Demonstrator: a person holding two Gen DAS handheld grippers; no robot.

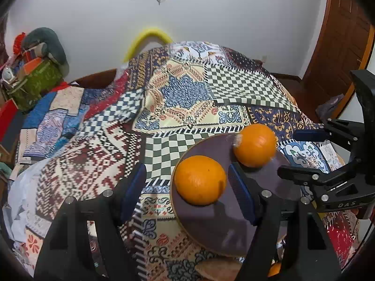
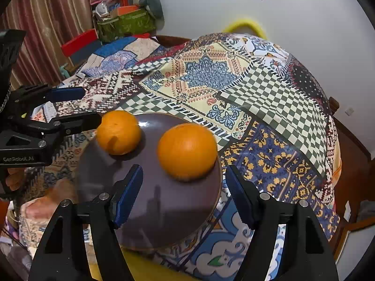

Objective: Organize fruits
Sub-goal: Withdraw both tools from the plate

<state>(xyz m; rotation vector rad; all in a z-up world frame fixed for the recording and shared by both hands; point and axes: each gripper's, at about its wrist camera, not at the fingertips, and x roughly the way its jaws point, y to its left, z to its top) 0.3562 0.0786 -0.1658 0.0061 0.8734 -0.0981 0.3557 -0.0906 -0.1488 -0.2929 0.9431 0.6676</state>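
Observation:
Two oranges lie on a round dark purple plate [image 1: 211, 224] on the patterned cloth. In the left wrist view the near orange [image 1: 200, 179] sits between my open left gripper's [image 1: 187, 187] blue pads, untouched as far as I can see; the far orange [image 1: 255, 144] is slightly blurred, near the right gripper [image 1: 297, 152], which is open. In the right wrist view my right gripper [image 2: 184, 194] is open just behind the right orange [image 2: 187, 151] on the plate [image 2: 164, 210]. The left orange [image 2: 118, 132] lies by the left gripper [image 2: 86, 107], open.
A patchwork patterned cloth [image 1: 187, 93] covers the table. A green box of clutter [image 1: 35, 82] stands at the far left. A white wall is behind and a wooden door [image 1: 339, 35] at the right. Something orange [image 1: 275, 269] shows below the plate.

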